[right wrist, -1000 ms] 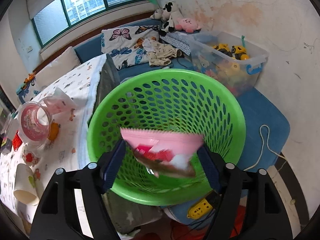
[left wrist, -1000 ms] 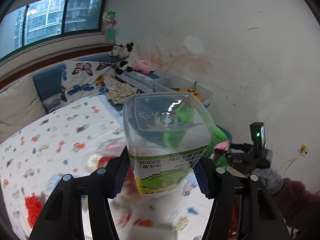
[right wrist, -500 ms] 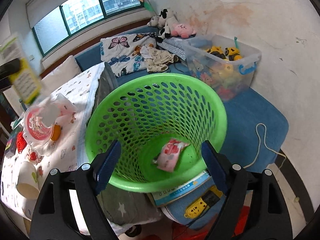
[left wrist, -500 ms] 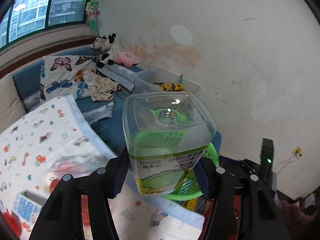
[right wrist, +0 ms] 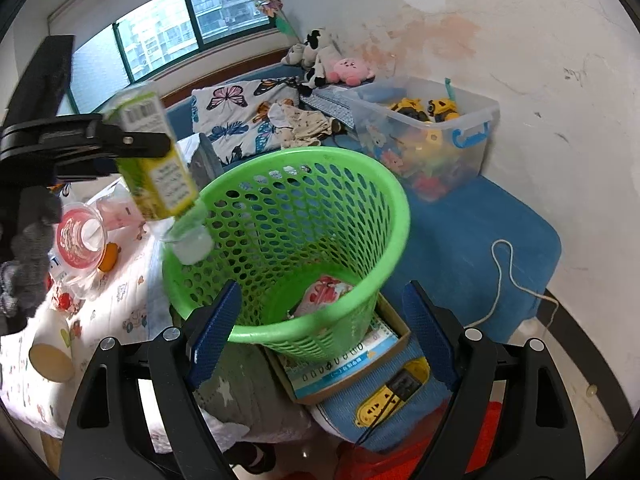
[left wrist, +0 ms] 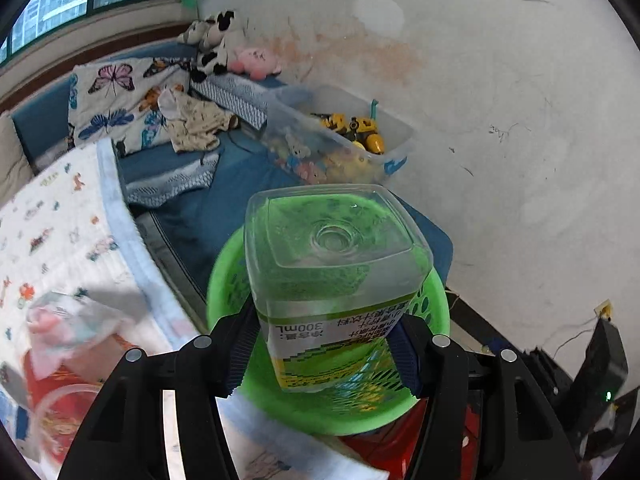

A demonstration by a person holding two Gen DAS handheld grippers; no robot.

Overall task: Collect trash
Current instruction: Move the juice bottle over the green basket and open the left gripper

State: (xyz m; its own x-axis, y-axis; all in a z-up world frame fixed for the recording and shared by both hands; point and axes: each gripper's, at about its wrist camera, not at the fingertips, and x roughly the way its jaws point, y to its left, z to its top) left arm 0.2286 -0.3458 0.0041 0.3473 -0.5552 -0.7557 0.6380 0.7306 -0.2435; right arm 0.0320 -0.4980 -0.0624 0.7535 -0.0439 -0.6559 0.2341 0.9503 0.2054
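Beside the patterned desk (right wrist: 120,304), an empty bottle (left wrist: 336,280) is being gripped inverted by the left claw (left wrist: 324,356) over a green basket (right wrist: 304,248); right claw (right wrist: 320,328) is being held wide, empty, at six o'clock.

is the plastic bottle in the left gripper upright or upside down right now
Upside down. In the right wrist view the bottle tilts cap-down over the green basket's rim, clamped by the left gripper; the left wrist view faces its base.

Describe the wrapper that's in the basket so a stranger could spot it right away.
Find the green basket standing beside the patterned bed. Look down through its open top to the bottom: the wrapper lies there, crumpled. It is pink and white, the only thing inside, while the bottle is held above the rim.
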